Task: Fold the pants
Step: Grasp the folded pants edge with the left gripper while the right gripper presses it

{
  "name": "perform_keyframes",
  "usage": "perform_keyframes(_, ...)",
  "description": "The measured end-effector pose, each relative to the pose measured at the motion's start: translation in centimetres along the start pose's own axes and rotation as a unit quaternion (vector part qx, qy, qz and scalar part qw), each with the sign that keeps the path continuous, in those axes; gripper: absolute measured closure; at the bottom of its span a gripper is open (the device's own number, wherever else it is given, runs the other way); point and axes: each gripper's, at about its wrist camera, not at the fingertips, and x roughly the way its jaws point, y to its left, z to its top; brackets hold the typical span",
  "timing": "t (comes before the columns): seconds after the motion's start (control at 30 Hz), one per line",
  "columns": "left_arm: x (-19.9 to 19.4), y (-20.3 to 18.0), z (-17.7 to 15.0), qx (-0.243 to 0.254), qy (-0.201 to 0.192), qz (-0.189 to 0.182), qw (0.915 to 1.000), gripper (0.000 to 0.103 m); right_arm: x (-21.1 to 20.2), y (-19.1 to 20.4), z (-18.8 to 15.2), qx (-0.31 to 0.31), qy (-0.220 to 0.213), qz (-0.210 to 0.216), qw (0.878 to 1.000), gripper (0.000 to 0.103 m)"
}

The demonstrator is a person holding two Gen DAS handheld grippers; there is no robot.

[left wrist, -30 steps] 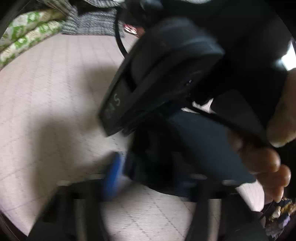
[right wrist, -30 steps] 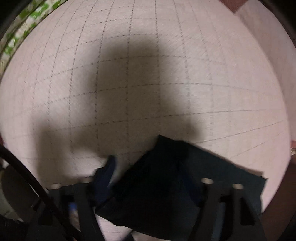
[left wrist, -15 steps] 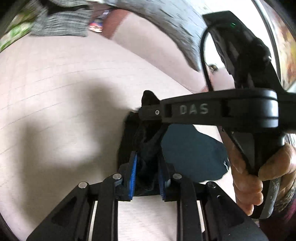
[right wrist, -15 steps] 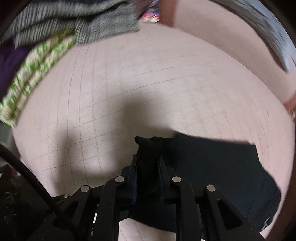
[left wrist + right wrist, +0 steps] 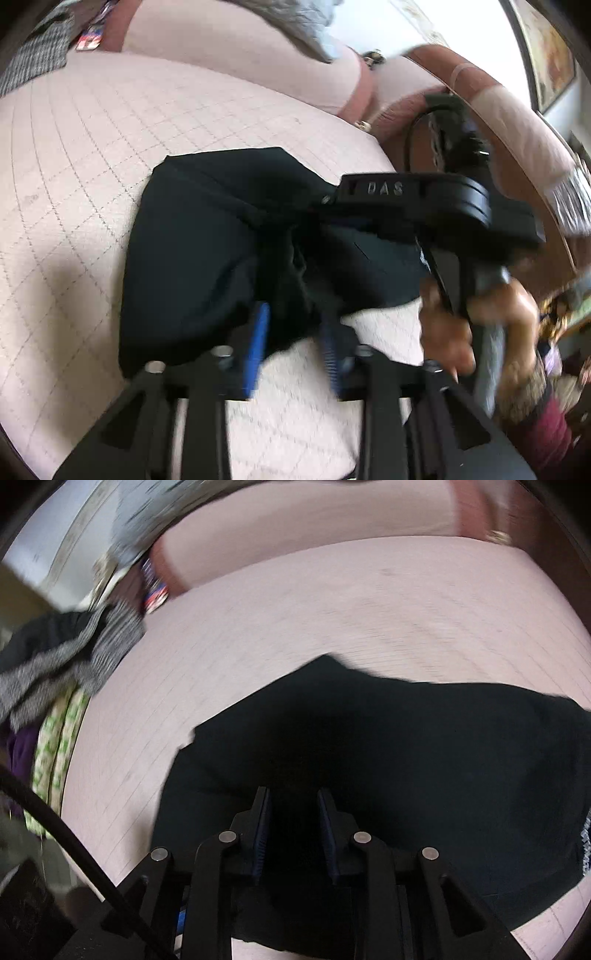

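Black pants (image 5: pixel 207 236) lie in a loose, partly folded heap on the pink quilted bed cover (image 5: pixel 92 147). My left gripper (image 5: pixel 293 332) is at the heap's near edge. Its jaws are opening, and a raised ridge of cloth runs slack between the blue pads (image 5: pixel 258 332). In the right wrist view the pants (image 5: pixel 424 746) spread wide under my right gripper (image 5: pixel 293 812). Its jaws are opening too, with dark cloth in the gap. The right gripper's black body (image 5: pixel 413 195), held by a hand (image 5: pixel 443 325), hangs over the right part of the pants.
A grey knit garment (image 5: pixel 74 657) and a green-and-white patterned cloth (image 5: pixel 55 746) lie at the bed's left edge. A pink padded backrest (image 5: pixel 258 48) borders the far side. A black cable (image 5: pixel 74 849) crosses the lower left corner. Bare cover (image 5: pixel 332 609) stretches beyond the pants.
Both grippers have swung across the bed with the cloth, and the pants now cover more of the bed. Both pairs of pads stand wider than half a second ago.
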Motion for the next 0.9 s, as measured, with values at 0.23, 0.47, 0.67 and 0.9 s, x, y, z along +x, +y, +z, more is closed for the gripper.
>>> perform_keyframes(0.23,-4.7,1.5,-3.9,0.032,-0.028,0.043,0.9982,0.054,-6.2,-2.2,-0.2,0.023,-0.07,0.049,0.996,0.073)
perform_keyframes(0.47,-4.0,4.9,-4.5,-0.037,-0.009,0.058,0.9976,0.054,-2.6,2.6,-1.2,0.04,0.015,0.192,0.98,0.073)
perform_keyframes(0.67,-5.5,5.6,-5.0,-0.033,-0.018,0.067,0.997,0.054,0.4,0.4,-4.1,0.056,0.059,0.149,0.985,0.076)
perform_keyframes(0.9,-3.8,4.6,-2.8,-0.022,-0.013,0.053,0.9983,0.052,-3.5,-6.4,-6.2,0.092,-0.005,0.092,0.991,0.085)
